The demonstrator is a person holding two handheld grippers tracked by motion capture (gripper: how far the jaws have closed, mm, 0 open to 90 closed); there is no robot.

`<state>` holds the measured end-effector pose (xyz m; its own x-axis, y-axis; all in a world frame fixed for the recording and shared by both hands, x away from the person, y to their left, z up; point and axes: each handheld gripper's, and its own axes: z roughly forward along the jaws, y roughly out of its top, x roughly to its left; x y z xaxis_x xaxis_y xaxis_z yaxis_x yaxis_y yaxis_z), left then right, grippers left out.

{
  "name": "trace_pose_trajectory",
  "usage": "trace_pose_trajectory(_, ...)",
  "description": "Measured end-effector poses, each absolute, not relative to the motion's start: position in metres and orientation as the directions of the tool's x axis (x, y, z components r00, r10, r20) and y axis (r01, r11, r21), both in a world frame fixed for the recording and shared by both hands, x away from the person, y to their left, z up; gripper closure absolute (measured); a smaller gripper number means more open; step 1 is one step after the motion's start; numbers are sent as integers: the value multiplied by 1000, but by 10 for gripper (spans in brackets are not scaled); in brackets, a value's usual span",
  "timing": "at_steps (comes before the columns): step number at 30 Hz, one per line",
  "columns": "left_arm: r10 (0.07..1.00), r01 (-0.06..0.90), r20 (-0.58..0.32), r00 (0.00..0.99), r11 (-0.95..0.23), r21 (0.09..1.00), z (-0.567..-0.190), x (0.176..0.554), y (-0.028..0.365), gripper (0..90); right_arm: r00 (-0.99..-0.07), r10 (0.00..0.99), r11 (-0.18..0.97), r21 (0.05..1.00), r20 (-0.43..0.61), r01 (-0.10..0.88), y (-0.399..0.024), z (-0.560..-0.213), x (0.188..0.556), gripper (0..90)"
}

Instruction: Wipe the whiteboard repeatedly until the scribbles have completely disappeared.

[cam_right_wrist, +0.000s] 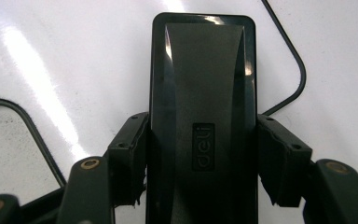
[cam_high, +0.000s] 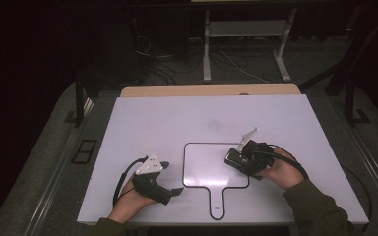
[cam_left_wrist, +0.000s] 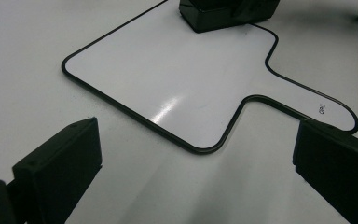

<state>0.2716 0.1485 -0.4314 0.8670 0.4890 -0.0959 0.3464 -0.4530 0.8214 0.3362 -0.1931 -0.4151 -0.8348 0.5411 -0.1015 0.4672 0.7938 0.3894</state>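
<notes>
A small white paddle-shaped whiteboard (cam_high: 204, 169) with a black rim lies flat on the table, its handle toward the person. My right gripper (cam_high: 238, 159) is shut on a black block-shaped eraser (cam_high: 232, 157) over the board's right upper corner. In the right gripper view the eraser (cam_right_wrist: 203, 79) sits lengthwise between both pads (cam_right_wrist: 129, 154), over the whiteboard (cam_right_wrist: 74, 56). My left gripper (cam_high: 172, 178) rests left of the board, open. Its view has nothing between the wide jaws of the left gripper (cam_left_wrist: 196, 172). Beyond lie the whiteboard (cam_left_wrist: 177, 79) and the eraser (cam_left_wrist: 223, 14).
The white tabletop (cam_high: 142, 123) extends around the board, with a wooden strip (cam_high: 206, 90) along its far edge. Beyond it stand a metal frame's legs (cam_high: 206, 54) and cables on the dark floor. A cable loops from each gripper.
</notes>
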Motion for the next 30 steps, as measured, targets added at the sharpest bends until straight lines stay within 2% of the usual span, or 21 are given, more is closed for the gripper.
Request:
trace_pose_trajectory(5,490,348,-97,866,-452,821,-431,271,149,0,-878,476,822,381,-55,422,-185,-415,317,389)
trace_pose_trajectory(7,491,347,-96,866,-451,822,-431,271,149,0,-883,464,833,374,-68,408,-183,-414,315,389)
trace_pose_trajectory(14,491,349,-98,866,-452,821,-432,271,148,0,-837,542,789,391,-79,474,-192,-415,339,389)
trace_pose_trajectory(30,491,349,-98,866,-452,821,-432,271,149,0,-809,579,707,434,98,558,-206,-412,346,389)
